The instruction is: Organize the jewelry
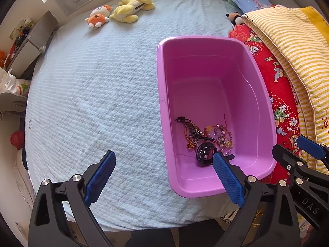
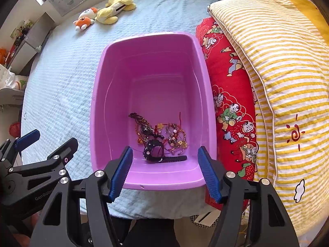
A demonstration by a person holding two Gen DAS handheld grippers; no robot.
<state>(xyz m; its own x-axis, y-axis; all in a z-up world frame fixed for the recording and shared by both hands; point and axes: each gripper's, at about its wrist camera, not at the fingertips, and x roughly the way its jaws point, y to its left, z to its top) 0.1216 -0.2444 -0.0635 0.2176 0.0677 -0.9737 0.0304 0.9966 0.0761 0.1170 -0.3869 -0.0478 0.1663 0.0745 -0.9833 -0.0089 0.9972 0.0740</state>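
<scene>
1. Grippers come first: the right gripper [image 2: 165, 171], black-framed with blue ribbed pads, hangs over the near end of a pink rectangular plastic tub [image 2: 98, 103], its jaws standing apart with nothing between them.
2. The left gripper [image 1: 164, 177], of the same make, also stands wide open and empty; one blue pad [image 1: 227, 178] is over the tub's near left corner, the other over the bedcover.
3. Inside the tub, on its floor toward the near end, lies a small heap of jewelry [image 2: 158, 135]: red and gold beaded bracelets, a dark cord necklace, a small gold heart charm.
4. A black studded watch-like band [image 2: 153, 151] lies at the heap's near edge, its strap stretched toward the right wall. The far half of the tub floor is bare.
5. The tub rests on a pale blue quilted bedcover [image 1: 92, 92], just beside a red printed quilt [image 2: 230, 103] and a yellow-striped blanket [image 2: 277, 61].
6. Plush toys [image 1: 117, 10] lie well apart at the far side.
</scene>
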